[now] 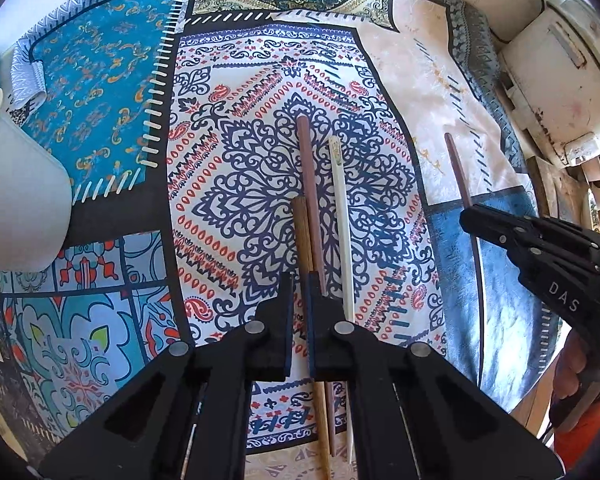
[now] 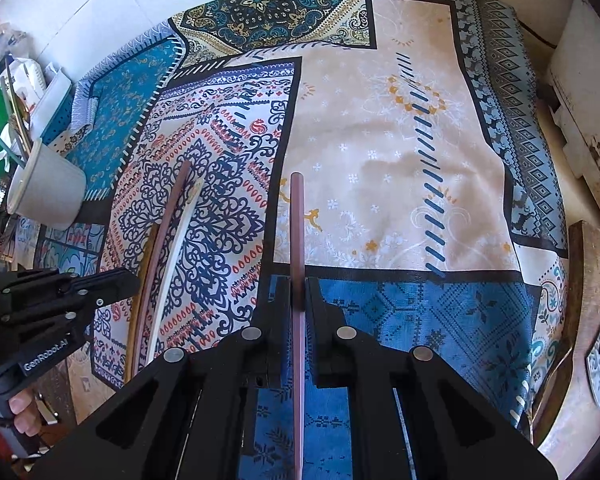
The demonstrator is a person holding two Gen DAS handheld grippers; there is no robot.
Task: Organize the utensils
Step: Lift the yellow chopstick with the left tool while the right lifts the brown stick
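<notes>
Three chopsticks lie side by side on the patterned cloth: a light brown wooden one (image 1: pixel 299 232), a reddish-brown one (image 1: pixel 309 176) and a white one (image 1: pixel 342 216). My left gripper (image 1: pixel 300 280) is shut on the light brown chopstick. My right gripper (image 2: pixel 299 284) is shut on a second reddish-brown chopstick (image 2: pixel 296 232), which points away from me over the cloth; it also shows in the left wrist view (image 1: pixel 458 172). A white cup (image 2: pixel 48 192) holding several utensils stands at the left.
The patchwork tablecloth (image 2: pixel 380 140) covers the table. The white cup also shows at the left edge of the left wrist view (image 1: pixel 16 200). A white appliance (image 1: pixel 556 80) and wooden boards (image 2: pixel 588 288) sit along the right side. Clutter stands behind the cup.
</notes>
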